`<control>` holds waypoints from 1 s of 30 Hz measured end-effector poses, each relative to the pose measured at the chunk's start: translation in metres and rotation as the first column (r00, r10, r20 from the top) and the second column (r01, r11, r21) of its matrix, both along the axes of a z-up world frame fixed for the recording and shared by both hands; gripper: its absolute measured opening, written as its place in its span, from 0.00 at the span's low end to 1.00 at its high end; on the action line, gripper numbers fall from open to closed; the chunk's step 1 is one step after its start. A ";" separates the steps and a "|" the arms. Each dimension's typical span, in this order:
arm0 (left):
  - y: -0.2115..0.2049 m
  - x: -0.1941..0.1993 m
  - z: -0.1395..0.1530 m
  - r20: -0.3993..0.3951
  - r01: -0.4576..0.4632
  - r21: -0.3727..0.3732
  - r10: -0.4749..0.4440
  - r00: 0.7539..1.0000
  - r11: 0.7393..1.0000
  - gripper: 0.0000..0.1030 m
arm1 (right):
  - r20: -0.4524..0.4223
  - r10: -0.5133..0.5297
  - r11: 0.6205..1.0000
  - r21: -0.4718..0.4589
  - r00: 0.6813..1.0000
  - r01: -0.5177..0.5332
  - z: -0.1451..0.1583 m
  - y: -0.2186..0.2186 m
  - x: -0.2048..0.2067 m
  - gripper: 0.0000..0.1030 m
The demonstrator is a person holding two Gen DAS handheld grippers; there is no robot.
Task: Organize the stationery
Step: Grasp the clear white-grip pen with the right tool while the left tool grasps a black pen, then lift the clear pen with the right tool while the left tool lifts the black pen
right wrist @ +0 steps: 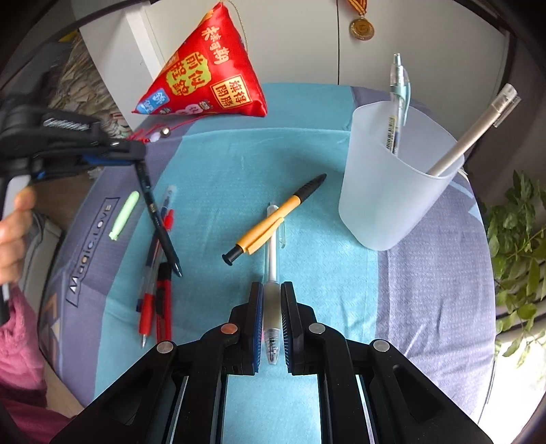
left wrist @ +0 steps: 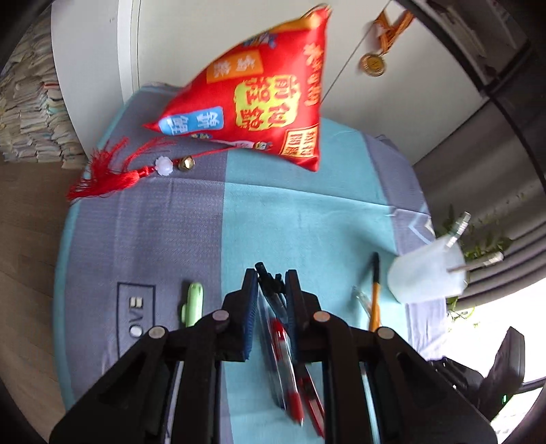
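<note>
My left gripper [left wrist: 271, 278] is shut on a black pen [left wrist: 268, 276] and holds it above the cloth; the right wrist view shows that pen [right wrist: 158, 218] hanging tilted from the left gripper [right wrist: 136, 160]. My right gripper [right wrist: 272, 290] has its jaws around a white pen [right wrist: 272, 269] lying on the cloth, closed on it or nearly so. An orange pen [right wrist: 273, 220] lies across the white pen's far end. A frosted cup [right wrist: 392, 184] at the right holds two pens. Red pens [right wrist: 152, 304] and a green pen [right wrist: 124, 215] lie at the left.
A red pyramid-shaped pouch [right wrist: 204, 78] with a red tassel [left wrist: 102, 174] stands at the back of the blue and grey cloth [right wrist: 426, 273]. A medal [right wrist: 361, 28] hangs on the white wall. A green plant [right wrist: 518, 246] is at the right edge. Stacked papers [left wrist: 27, 112] are at the left.
</note>
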State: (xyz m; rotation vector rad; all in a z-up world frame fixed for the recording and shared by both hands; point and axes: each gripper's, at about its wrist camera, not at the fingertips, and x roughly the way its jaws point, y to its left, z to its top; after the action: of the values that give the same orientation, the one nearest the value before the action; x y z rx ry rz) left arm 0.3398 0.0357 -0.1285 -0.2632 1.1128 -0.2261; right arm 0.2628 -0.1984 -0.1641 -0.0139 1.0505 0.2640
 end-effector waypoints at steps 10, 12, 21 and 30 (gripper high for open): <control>0.002 -0.073 0.042 0.136 0.037 0.046 -0.043 0.990 0.998 0.12 | 0.013 0.099 0.994 0.055 0.995 -0.099 0.013 0.010 -0.028 0.10; 0.003 -0.083 0.051 0.162 0.046 0.053 -0.054 0.985 0.997 0.12 | 0.009 0.123 0.991 0.047 0.992 -0.124 0.012 0.012 -0.040 0.10; 0.004 -0.128 0.062 0.151 0.113 0.207 -0.145 0.978 0.972 0.12 | -0.064 0.225 0.974 0.002 0.972 -0.225 -0.010 0.016 -0.078 0.10; -0.020 -0.124 0.021 0.043 0.216 0.296 -0.239 0.970 0.930 0.14 | -0.088 0.234 0.971 0.065 0.968 -0.229 -0.019 0.022 -0.075 0.13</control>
State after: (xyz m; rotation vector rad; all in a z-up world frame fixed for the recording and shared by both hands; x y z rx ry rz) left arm 0.2159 0.0154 -0.1071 0.1376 1.0825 -0.2737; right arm 0.1881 -0.1761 -0.1830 -0.0763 1.1376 0.5094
